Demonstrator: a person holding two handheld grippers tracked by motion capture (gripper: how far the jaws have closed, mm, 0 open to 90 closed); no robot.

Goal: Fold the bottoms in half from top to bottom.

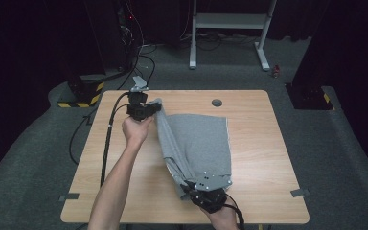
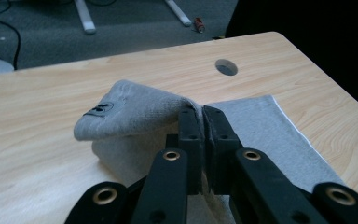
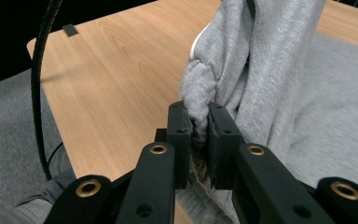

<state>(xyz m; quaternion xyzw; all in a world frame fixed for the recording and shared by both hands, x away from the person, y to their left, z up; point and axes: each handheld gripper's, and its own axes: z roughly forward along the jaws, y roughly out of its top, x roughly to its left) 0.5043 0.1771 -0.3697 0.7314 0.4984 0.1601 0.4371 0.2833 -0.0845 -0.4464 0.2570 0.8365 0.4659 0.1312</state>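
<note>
Grey knit garment (image 1: 199, 143), one item, lying mid-frame in the high view on the wooden counter (image 1: 263, 143), its right portion flat and its left edge lifted off the surface. Left hand-held gripper (image 1: 146, 111), upper left of centre in the high view: jaws closed tight on the far corner of the cloth, which in the left gripper view (image 2: 204, 126) curls back over itself above the jaws, showing a small dark label (image 2: 99, 108). Right hand-held gripper (image 1: 202, 191), lower centre of the high view: jaws clamped on a bunched wad of the near edge, seen in the right gripper view (image 3: 199, 135) as thick gathered fabric pinched between the pads. I hold the two corners of the same side so the edge stays taut between my hands and can be carried as one line; my judgement is that this is a fold in progress, the lifted side meant to go over the flat part to the right. Round cable hole (image 1: 216, 102) in the counter, upper centre, clear of the cloth. Black cable (image 1: 109, 139) trails from the left hand-held gripper down the left side of the counter. Grey carpet floor (image 1: 345, 143) around.
</note>
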